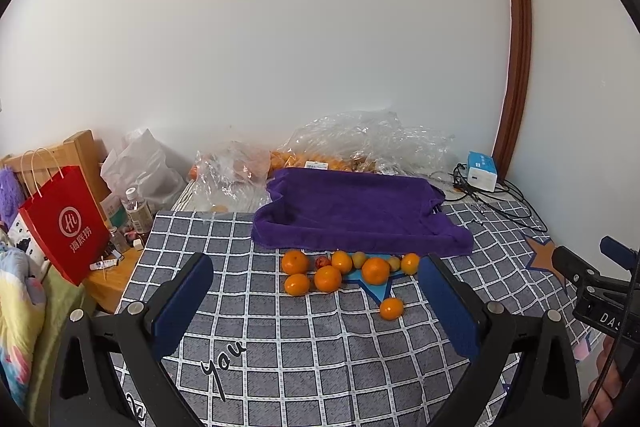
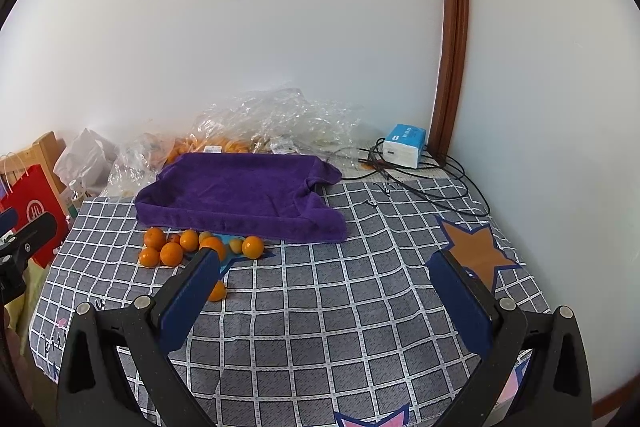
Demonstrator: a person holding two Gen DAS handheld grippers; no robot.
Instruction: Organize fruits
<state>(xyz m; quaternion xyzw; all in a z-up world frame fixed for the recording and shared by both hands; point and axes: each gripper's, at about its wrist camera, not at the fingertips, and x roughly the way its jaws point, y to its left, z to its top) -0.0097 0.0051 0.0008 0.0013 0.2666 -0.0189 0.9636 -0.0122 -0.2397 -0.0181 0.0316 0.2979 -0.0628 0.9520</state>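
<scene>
Several oranges and a few small yellowish and red fruits lie in a cluster on the grey checked cloth, just in front of a purple towel that lines a shallow tray. One orange lies apart, nearer to me. My left gripper is open and empty, held above the cloth in front of the cluster. In the right wrist view the cluster is at the left and the towel is ahead. My right gripper is open and empty, to the right of the fruit; its left finger hides part of the lone orange.
Clear plastic bags with more oranges lie behind the towel by the wall. A blue-white box and black cables are at the back right. A red paper bag, bottle and clutter stand at the left edge.
</scene>
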